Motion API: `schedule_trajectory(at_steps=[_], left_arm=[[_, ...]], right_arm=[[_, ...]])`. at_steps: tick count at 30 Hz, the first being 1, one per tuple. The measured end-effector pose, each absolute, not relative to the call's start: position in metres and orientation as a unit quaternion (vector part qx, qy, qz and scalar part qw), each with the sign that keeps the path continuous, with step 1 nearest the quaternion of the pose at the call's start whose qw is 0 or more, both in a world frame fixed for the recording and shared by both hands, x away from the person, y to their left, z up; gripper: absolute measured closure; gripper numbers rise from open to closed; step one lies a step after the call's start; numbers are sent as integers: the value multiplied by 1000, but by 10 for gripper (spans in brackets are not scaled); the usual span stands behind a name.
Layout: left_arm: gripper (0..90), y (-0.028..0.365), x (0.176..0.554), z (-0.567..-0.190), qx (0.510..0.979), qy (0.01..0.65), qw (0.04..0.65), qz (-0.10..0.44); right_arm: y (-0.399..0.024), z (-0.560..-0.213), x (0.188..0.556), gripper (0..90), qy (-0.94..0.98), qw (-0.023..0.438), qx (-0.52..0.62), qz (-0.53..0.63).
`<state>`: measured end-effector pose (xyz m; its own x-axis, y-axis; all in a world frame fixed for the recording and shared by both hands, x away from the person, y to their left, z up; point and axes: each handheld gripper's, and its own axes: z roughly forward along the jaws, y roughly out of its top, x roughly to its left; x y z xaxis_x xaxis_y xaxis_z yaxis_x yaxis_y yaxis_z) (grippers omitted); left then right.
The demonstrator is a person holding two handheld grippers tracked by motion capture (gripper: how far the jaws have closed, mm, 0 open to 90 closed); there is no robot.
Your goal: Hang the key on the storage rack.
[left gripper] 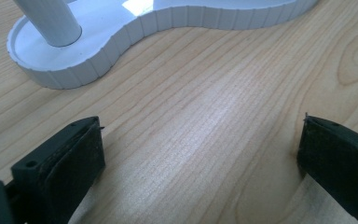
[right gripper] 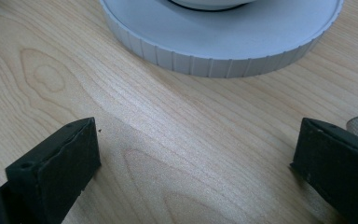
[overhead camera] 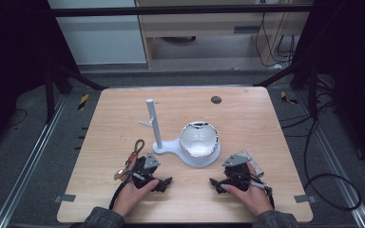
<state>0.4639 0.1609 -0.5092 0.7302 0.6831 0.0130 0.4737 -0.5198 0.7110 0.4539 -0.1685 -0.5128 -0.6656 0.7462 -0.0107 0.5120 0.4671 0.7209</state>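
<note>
Across the wooden table (overhead camera: 247, 118) everything sits within my reach, which is probably why the white stand (overhead camera: 168, 148) was set near the middle, a little toward me. Its flat base runs left to right, with an upright post (overhead camera: 154, 123) on the left lobe bearing a short side peg, and a white cup (overhead camera: 198, 139) lying tipped on the right lobe, mouth toward me; I judge the cup is meant to go on that peg, so the peg is bare and waiting. Both my hands rest on the near part of the table, one to each side of the stand, tips angled toward each other, a ready posture before reaching. My left gripper (overhead camera: 165, 182) has its jaws spread wide with nothing between them, and my right gripper (overhead camera: 215, 182) is likewise wide apart and holds nothing. Beside my left hand lies a small bundle of cord with an orange clip (overhead camera: 129, 160), well clear of the stand, and a dark round spot (overhead camera: 216, 99) marks the far side of the table. From above I get the whole layout and the cup's tilt. My left gripper view adds the ribbed wall of the base (left gripper: 98, 65) around the post's foot, close ahead; my right gripper view shows the ribbed round lobe (right gripper: 223, 65) under the cup.
</note>
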Motion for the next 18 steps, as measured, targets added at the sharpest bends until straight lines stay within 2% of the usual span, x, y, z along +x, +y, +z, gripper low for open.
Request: schedule_trajectory(at_steps=[11, 18], left_arm=[[35, 169, 461, -500, 852, 333, 373, 154], [51, 193, 458, -479, 835, 347, 389, 175]], right_arm=[[-169, -513, 453, 5, 839, 166, 377, 355], [-170, -513, 452, 5, 839, 167, 377, 355]])
